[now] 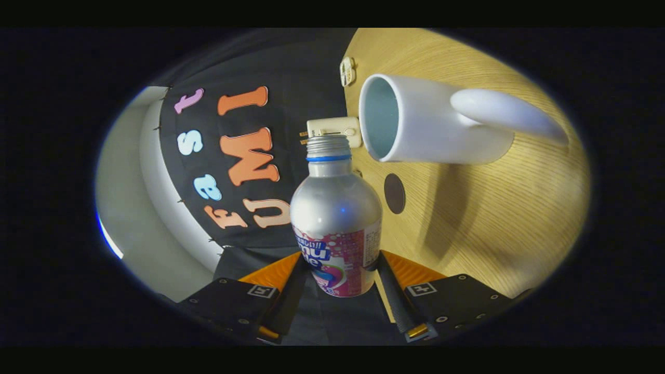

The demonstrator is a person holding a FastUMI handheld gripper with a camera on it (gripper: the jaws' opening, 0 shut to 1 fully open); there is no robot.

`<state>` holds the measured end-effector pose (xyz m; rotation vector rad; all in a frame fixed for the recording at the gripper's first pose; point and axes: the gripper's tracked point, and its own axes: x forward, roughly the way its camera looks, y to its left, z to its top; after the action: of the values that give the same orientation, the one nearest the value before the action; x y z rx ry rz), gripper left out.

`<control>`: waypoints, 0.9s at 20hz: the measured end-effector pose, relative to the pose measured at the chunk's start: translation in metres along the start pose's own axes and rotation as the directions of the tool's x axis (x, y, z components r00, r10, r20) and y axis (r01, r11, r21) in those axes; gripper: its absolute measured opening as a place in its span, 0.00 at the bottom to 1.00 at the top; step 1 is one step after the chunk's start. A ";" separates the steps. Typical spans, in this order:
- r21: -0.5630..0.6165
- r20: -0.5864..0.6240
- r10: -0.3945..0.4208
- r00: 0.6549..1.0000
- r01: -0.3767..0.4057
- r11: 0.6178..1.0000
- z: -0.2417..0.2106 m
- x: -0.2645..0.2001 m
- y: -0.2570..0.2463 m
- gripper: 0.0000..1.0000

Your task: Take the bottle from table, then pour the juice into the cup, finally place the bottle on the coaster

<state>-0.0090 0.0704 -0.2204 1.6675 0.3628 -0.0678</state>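
My gripper point(338, 275) is shut on a silver bottle point(336, 208) with a pink and white label, both fingers pressing its lower body. The whole view is rolled sideways, so the bottle is tipped. Its uncapped threaded neck with a blue ring point(328, 148) points toward the white cup point(415, 124), stopping just short of the cup's open rim. The cup stands on the wooden table point(493, 218), its handle turned toward me. I see no liquid flowing. A small dark round coaster point(394, 193) lies on the table beyond the bottle, below the cup's rim.
Two pale socket-like fittings point(347, 70) point(332, 131) sit where the table meets the booth's black cloth wall point(291, 67). A white curved panel point(156, 197) runs beyond the cloth. The cup's shadow falls across the wood near the coaster.
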 end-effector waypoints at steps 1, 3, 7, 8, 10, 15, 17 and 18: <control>0.016 -0.007 0.011 1.000 -0.011 1.000 -0.001 0.000 0.003 0.76; 0.059 -0.023 0.040 0.999 -0.038 0.998 -0.004 -0.001 0.010 0.76; 0.104 -0.031 0.068 0.997 -0.065 0.992 -0.004 0.000 0.017 0.76; 0.119 -0.030 0.079 0.996 -0.075 0.990 -0.004 -0.002 0.020 0.76; 0.138 -0.030 0.095 0.995 -0.090 0.986 -0.004 -0.002 0.024 0.76; 0.189 -0.027 0.137 0.990 -0.130 0.973 -0.002 -0.006 0.032 0.76; 0.213 -0.027 0.154 0.988 -0.145 0.966 -0.002 -0.007 0.036 0.76; 0.215 -0.028 0.154 0.988 -0.145 0.966 -0.004 -0.007 0.036 0.75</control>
<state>-0.0059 0.0695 -0.1833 1.9062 0.2693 0.0453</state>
